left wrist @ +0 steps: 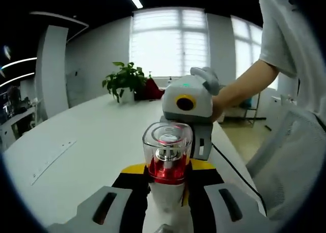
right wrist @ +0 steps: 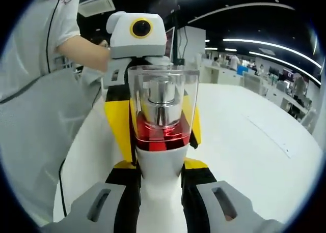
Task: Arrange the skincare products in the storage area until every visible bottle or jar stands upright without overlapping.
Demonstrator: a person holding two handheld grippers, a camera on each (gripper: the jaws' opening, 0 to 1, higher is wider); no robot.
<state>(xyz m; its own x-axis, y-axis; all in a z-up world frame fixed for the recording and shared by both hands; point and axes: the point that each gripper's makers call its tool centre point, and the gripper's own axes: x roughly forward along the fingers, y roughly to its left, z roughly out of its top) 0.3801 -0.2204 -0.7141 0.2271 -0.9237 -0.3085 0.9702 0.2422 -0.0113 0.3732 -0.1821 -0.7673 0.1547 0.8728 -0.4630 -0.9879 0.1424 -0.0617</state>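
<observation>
1. Centrally, a bottle (left wrist: 167,164) stood upright between the two grippers, its white body topped by a red band and a clear cap over a silver pump.
2. Left gripper (left wrist: 165,212): its grey fingers (left wrist: 104,207) sat to either side of the bottle's white body; whether they pressed on it could not be told.
3. Right gripper (right wrist: 160,207): its fingers (right wrist: 97,205) flanked the same bottle (right wrist: 162,121) low on its body; contact could not be told either.
4. Each gripper appeared beyond the bottle in the other's view, yellow and black at the jaws, held by a person's hand (left wrist: 216,108).
5. A white table (left wrist: 86,141) lay under the bottle.
6. A potted plant (left wrist: 124,80) stood at the table's far end, before a bright window (left wrist: 168,39).
7. A person's white sleeve (right wrist: 30,24) and grey garment bordered the right gripper view.
</observation>
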